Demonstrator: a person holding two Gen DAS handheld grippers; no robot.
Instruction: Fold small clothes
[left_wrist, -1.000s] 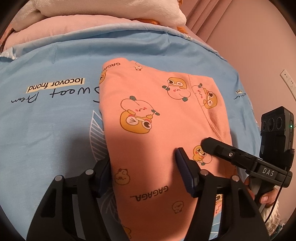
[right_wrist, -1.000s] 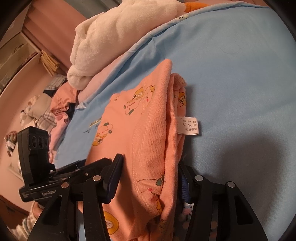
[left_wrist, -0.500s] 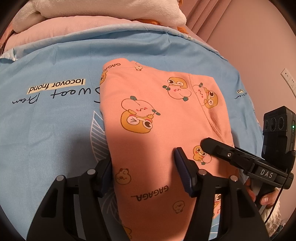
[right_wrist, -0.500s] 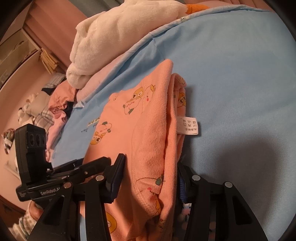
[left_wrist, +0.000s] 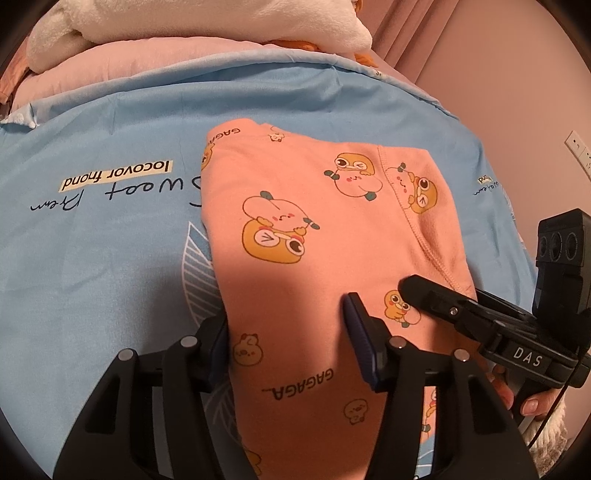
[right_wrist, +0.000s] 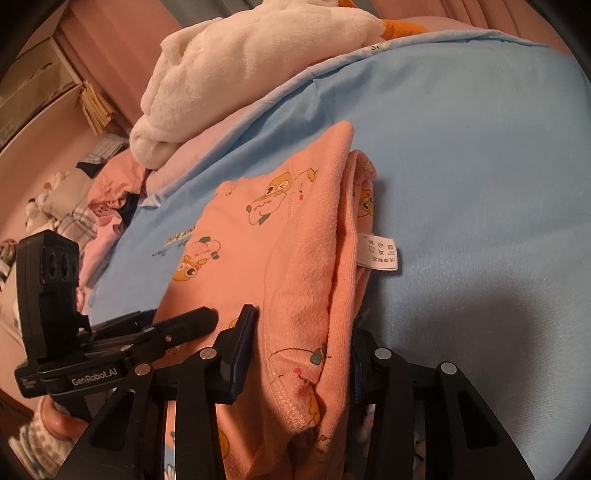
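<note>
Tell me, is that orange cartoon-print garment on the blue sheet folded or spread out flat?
Folded. The orange garment lies doubled over itself: stacked layers show along its edge, with the care label poking out between them.

both grippers point steeply down, side by side. the left gripper (left_wrist: 288, 332) and right gripper (right_wrist: 299, 350) have just been closing, each straddling cloth. a thumb (left_wrist: 532, 406) grips the right handle.
</note>
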